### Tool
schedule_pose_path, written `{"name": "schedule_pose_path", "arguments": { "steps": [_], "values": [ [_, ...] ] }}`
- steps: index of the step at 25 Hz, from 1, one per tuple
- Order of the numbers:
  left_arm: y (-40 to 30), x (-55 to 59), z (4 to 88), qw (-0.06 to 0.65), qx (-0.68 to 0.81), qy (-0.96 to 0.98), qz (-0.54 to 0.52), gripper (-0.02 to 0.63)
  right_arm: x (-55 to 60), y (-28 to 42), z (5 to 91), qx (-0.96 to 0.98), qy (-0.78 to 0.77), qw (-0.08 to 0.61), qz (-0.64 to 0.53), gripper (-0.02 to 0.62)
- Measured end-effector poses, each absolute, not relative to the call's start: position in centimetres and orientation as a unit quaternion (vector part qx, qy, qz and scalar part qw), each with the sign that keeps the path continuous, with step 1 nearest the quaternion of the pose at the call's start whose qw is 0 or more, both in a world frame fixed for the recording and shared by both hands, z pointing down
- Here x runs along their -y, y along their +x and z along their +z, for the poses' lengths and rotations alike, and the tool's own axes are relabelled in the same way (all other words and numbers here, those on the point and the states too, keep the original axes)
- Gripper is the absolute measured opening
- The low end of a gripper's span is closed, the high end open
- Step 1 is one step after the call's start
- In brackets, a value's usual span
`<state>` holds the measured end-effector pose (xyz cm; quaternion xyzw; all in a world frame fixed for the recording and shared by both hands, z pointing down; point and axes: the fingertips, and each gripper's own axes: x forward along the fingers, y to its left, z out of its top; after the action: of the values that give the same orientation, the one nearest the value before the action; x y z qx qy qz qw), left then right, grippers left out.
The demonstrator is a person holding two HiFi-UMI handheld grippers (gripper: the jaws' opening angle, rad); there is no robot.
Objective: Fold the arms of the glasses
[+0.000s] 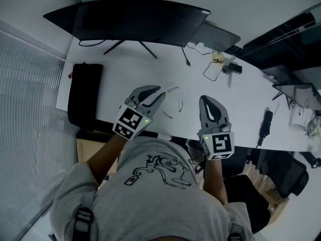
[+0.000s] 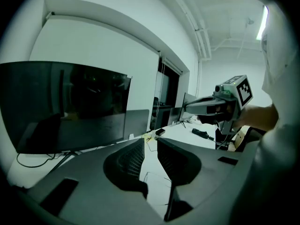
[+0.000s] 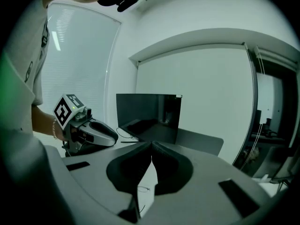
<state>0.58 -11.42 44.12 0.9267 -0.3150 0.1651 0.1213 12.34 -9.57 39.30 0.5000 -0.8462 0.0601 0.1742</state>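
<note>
Thin wire-rim glasses on a white table, a gripper on either side of them.

White table [image 1: 120,67], dark monitor [image 1: 130,19] at its far edge. Left gripper [image 1: 160,91]: jaws a little apart, nothing pinched. Right gripper [image 1: 206,98]: jaws shut tip to tip, empty. Glasses [image 1: 180,103] are faint, with a thin dark frame and arms that look spread open. They lie flat between the grippers, just right of the left fingertips and well left of the right ones; neither gripper seems to touch them.
</note>
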Motion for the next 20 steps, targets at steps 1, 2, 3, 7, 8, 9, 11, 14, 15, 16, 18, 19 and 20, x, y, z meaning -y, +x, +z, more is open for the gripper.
{"name": "schedule_pose_path", "arguments": {
  "steps": [1,2,3,7,8,9,11,14,15,16,18,19,20],
  "values": [
    [0.6,11.6,45.4,0.125,0.316,0.924,0.175,0.095,9.7,12.7,40.4,0.844,0.501,0.179,0.063,0.01],
    [0.6,11.8,46.7,0.13,0.316,0.921,0.185,0.095,9.7,13.0,41.5,0.843,0.501,0.185,0.066,0.009],
    [0.6,11.9,48.0,0.134,0.316,0.919,0.195,0.095,9.8,13.3,42.6,0.842,0.5,0.191,0.07,0.01],
    [0.3,11.8,53.1,0.148,0.311,0.909,0.235,0.095,10.0,13.9,46.2,0.834,0.503,0.209,0.091,0.01],
    [0.1,11.8,54.4,0.152,0.309,0.906,0.246,0.095,10.0,13.9,47.1,0.831,0.505,0.212,0.096,0.009],
    [0.0,11.7,55.6,0.157,0.305,0.904,0.255,0.095,10.0,14.0,48.0,0.829,0.506,0.215,0.101,0.009],
    [-0.1,11.5,57.8,0.168,0.295,0.9,0.272,0.095,9.8,14.2,49.6,0.825,0.507,0.224,0.109,0.009],
    [0.0,11.4,60.6,0.175,0.28,0.897,0.295,0.095,9.9,14.4,51.7,0.818,0.511,0.238,0.113,0.009],
    [0.0,11.4,61.4,0.176,0.275,0.895,0.303,0.095,10.0,14.4,52.5,0.816,0.512,0.244,0.114,0.009],
    [0.0,11.4,62.3,0.177,0.27,0.894,0.312,0.095,10.1,14.5,53.3,0.813,0.513,0.25,0.115,0.009],
    [0.1,11.3,63.9,0.178,0.259,0.89,0.33,0.095,10.2,14.7,54.9,0.807,0.515,0.262,0.12,0.009],
    [0.1,11.2,64.6,0.179,0.254,0.889,0.336,0.095,10.2,14.8,55.7,0.805,0.516,0.267,0.122,0.009],
    [0.1,11.2,65.3,0.179,0.25,0.888,0.341,0.095,10.3,14.8,56.5,0.802,0.516,0.273,0.125,0.009]
  ]
}}
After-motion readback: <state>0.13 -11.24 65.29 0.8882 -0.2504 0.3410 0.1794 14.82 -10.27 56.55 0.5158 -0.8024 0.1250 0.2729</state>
